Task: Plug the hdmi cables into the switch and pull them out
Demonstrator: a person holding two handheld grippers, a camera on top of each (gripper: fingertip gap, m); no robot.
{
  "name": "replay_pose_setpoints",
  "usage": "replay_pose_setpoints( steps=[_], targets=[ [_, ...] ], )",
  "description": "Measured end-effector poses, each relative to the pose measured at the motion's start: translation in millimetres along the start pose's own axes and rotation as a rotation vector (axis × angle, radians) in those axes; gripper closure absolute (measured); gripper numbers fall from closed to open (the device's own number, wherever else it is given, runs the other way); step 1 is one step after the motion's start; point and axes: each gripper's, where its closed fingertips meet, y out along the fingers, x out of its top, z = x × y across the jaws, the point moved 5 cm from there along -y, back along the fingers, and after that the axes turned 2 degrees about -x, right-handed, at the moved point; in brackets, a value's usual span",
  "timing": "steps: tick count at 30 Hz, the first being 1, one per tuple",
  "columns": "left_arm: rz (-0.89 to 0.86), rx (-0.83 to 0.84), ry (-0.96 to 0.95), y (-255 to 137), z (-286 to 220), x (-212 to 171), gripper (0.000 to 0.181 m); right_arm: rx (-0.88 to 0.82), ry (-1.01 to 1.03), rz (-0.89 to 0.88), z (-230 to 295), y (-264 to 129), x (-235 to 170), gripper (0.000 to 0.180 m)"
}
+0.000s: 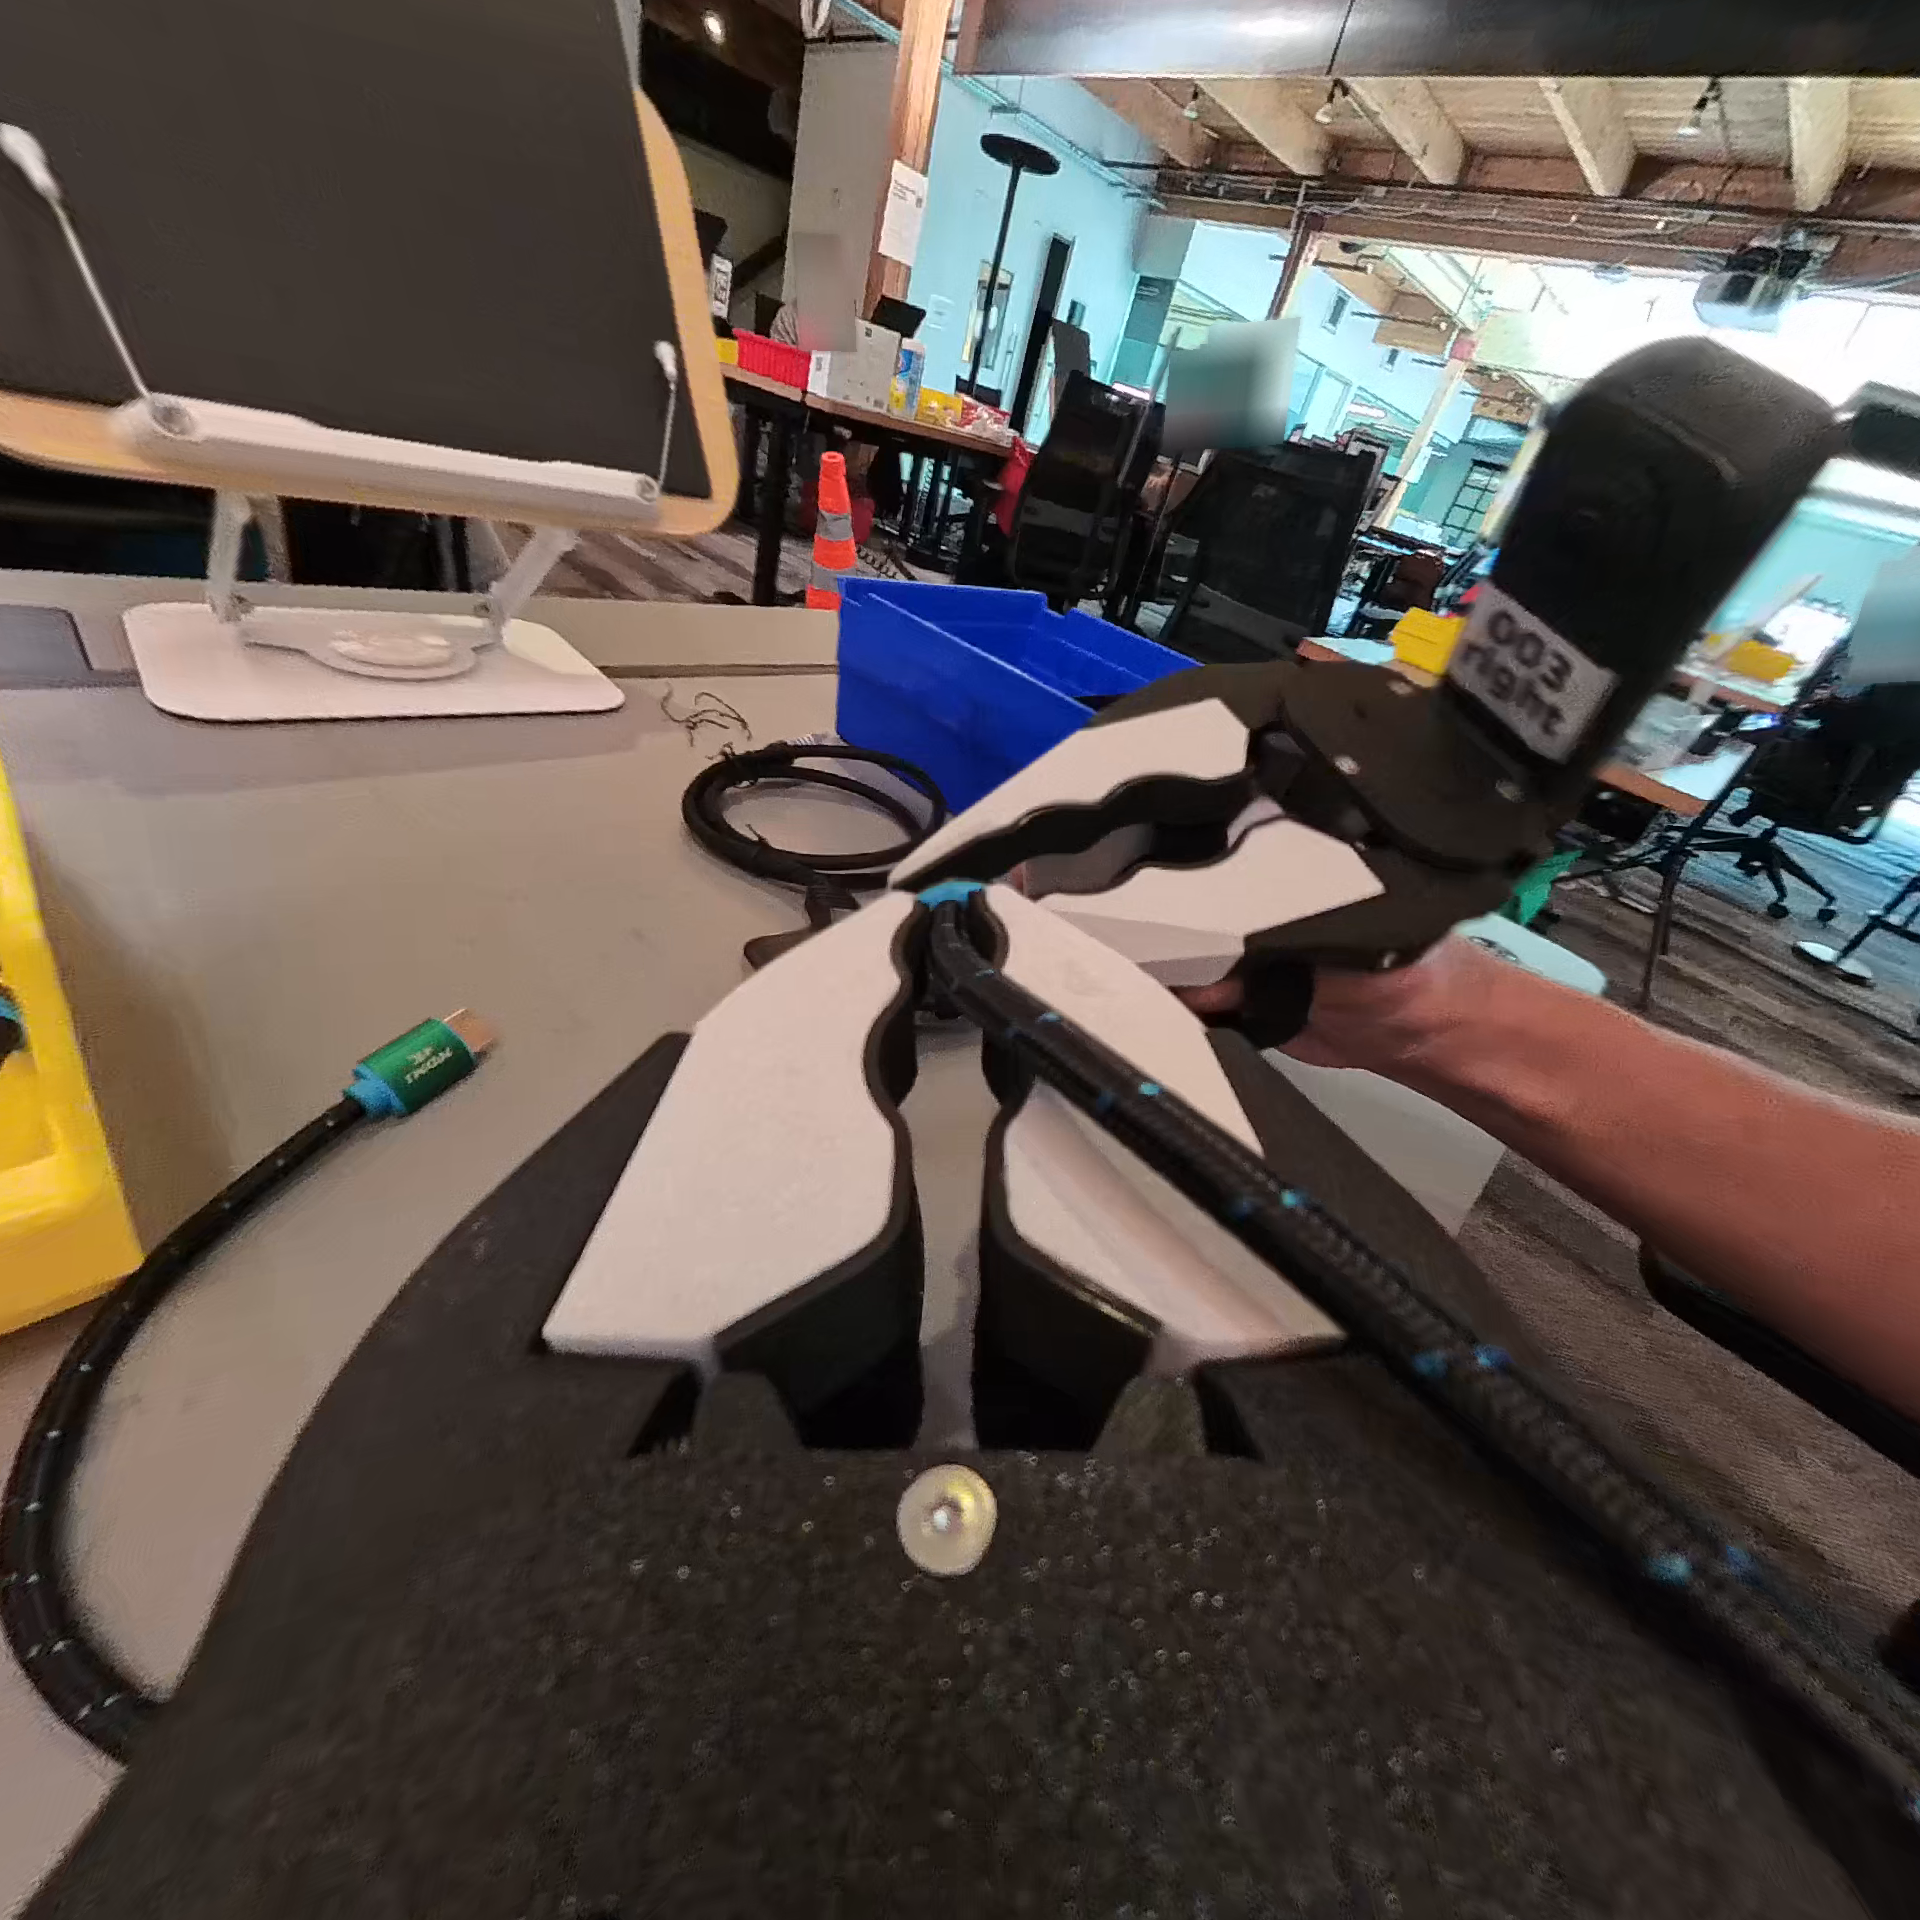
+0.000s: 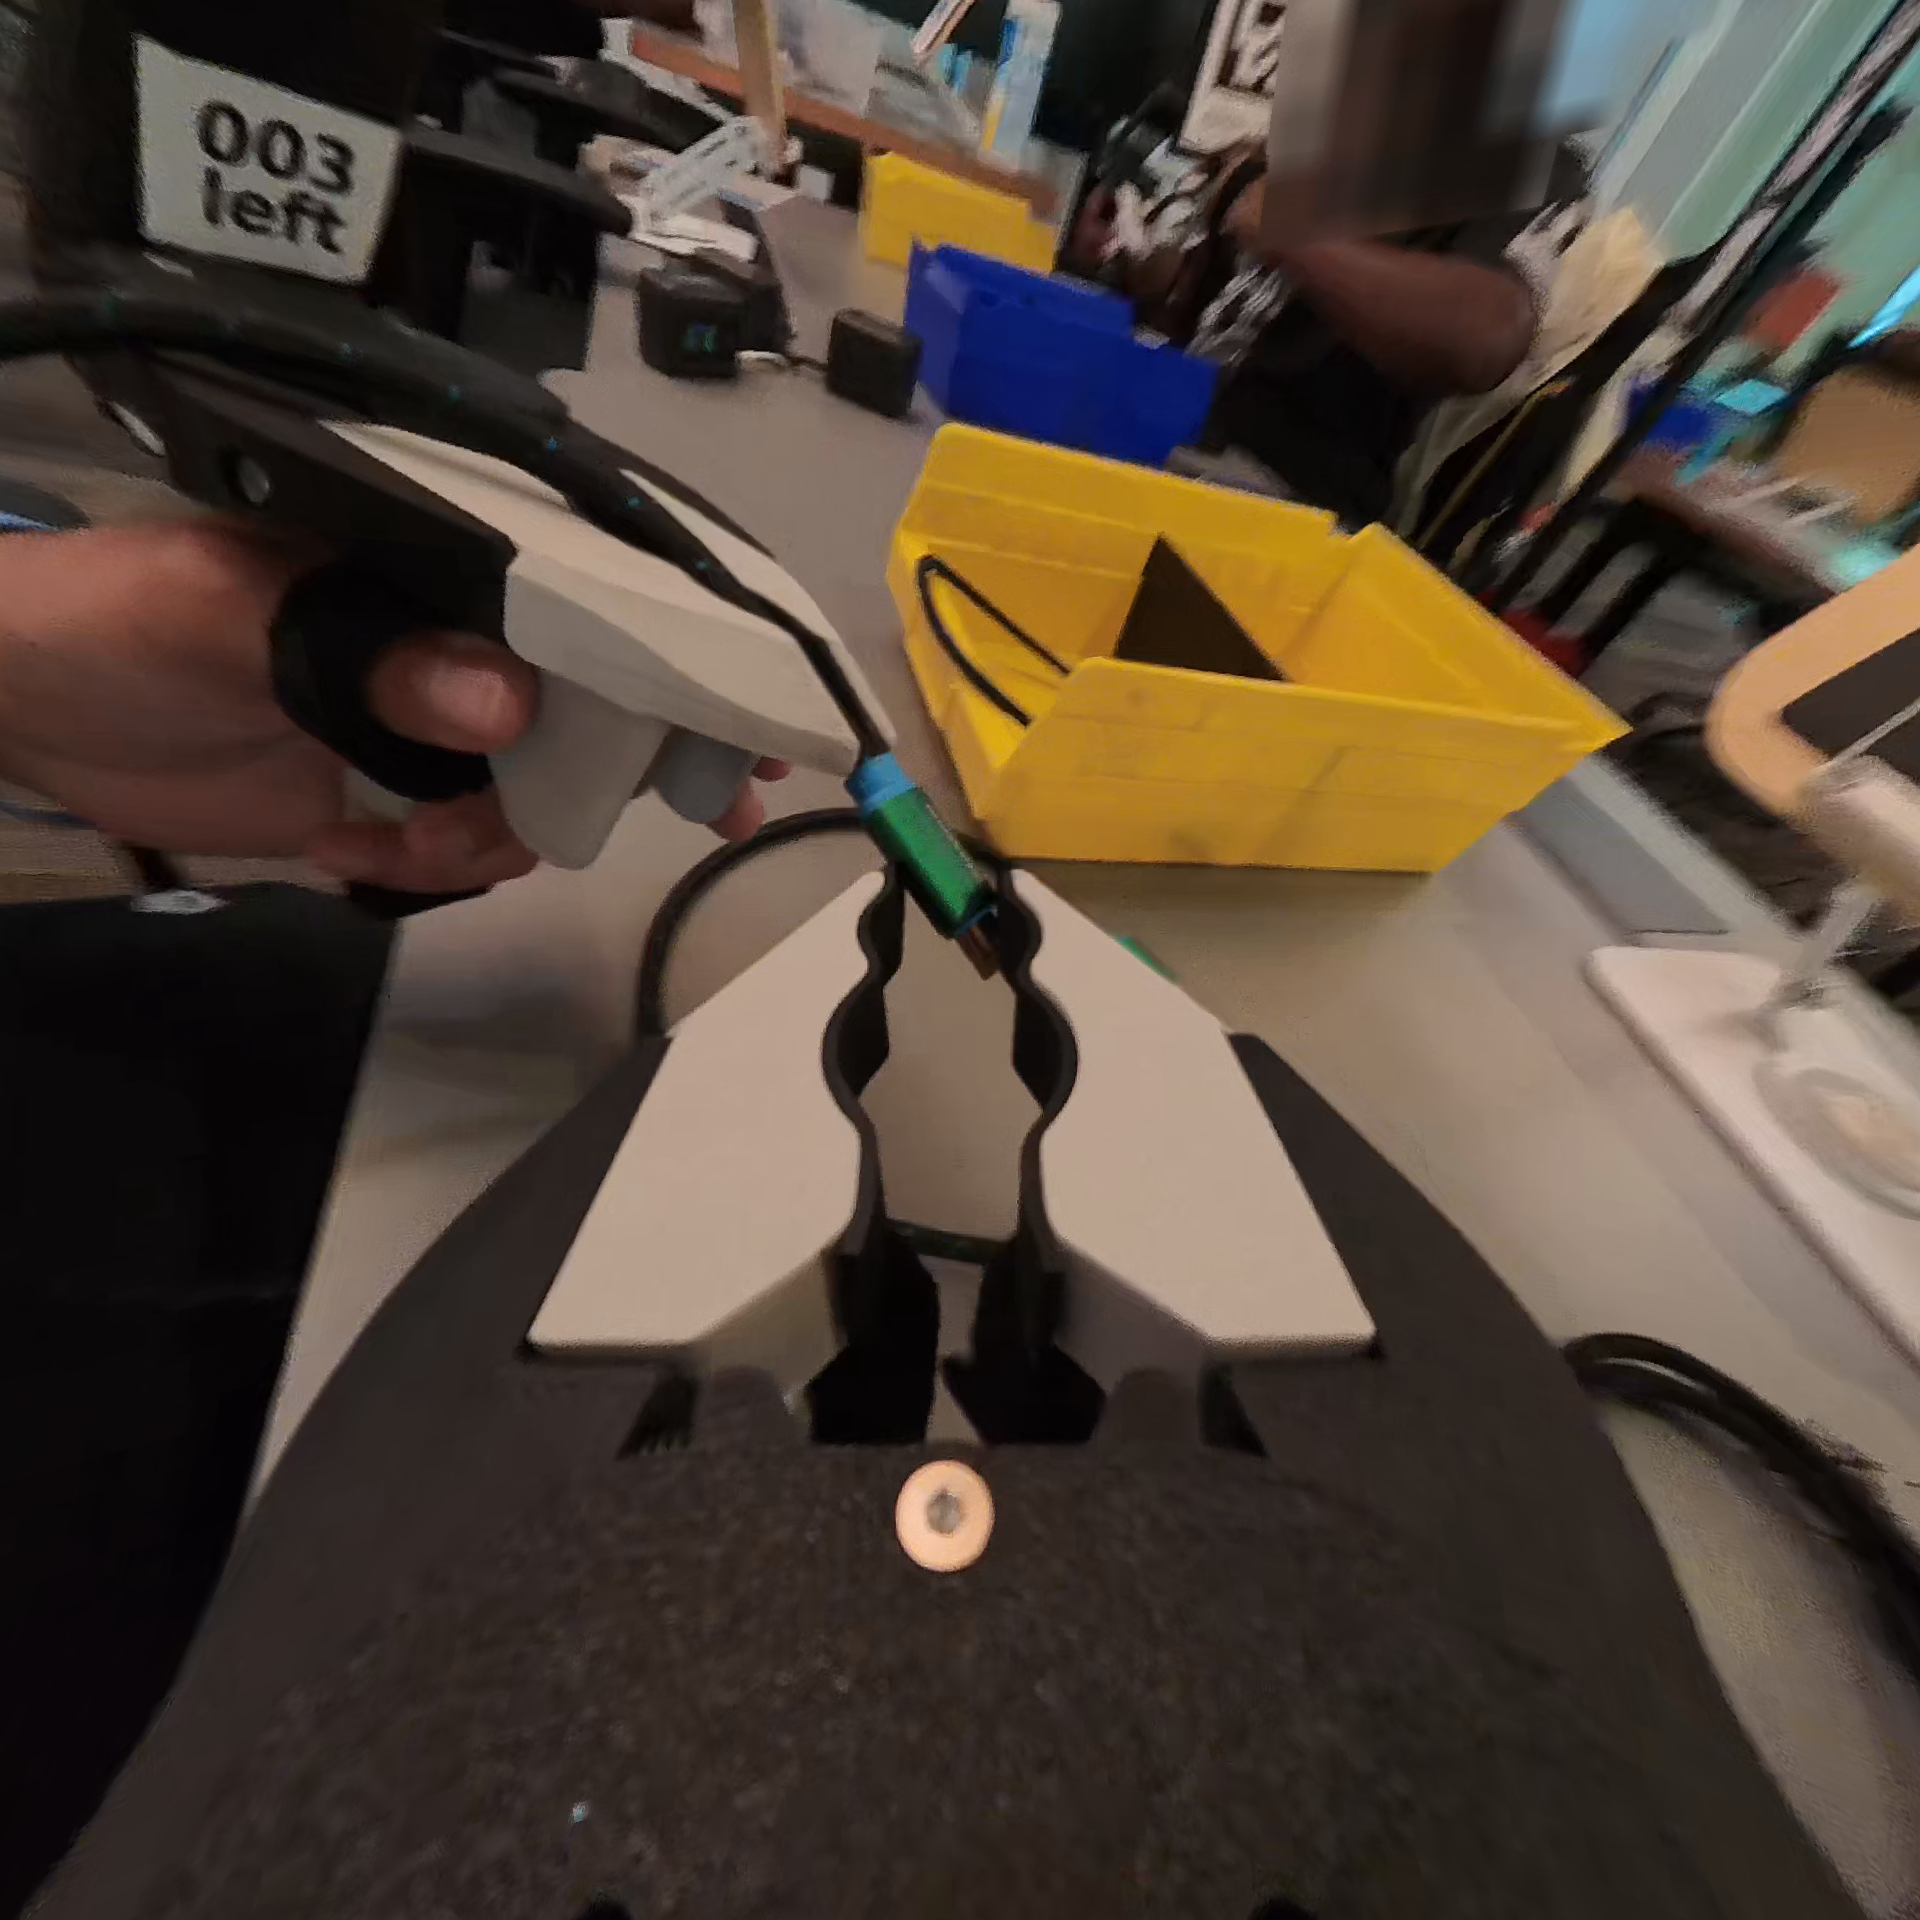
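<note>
here the left claw (image 1: 948, 906) is pinched shut on a black braided hdmi cable with blue flecks (image 1: 1195, 1132), gripped just behind its blue collar; the cable trails back over the claw's right finger. its green metal plug (image 2: 928, 864) hangs from the claw tips down into the mouth of the right claw (image 2: 951, 914), whose wavy fingers stand partly apart, holding nothing. left of the left claw a second green-shelled plug (image 1: 421, 1065) lies on the grey worktop (image 1: 416, 883); a white printed label sits on each claw's housing. beyond the right claw sits a yellow plastic bin (image 2: 1247, 748). i cannot make out the switch.
</note>
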Motion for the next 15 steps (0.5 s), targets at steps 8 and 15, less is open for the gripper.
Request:
replay_pose_setpoints(
  steps=[8, 15],
  targets=[
    [0.02, -0.125, 0.035, -3.0, 4.6, 3.6, 0.156, 0.294, 0.509, -0.088, -45.9, -16.1, -10.0, 0.163],
    [0.091, -0.154, 0.077, -5.1, 16.9, 0.4, 0.156, 0.574, 0.801, -0.135, -58.7, 3.1, -9.2, 0.163]
  ],
)
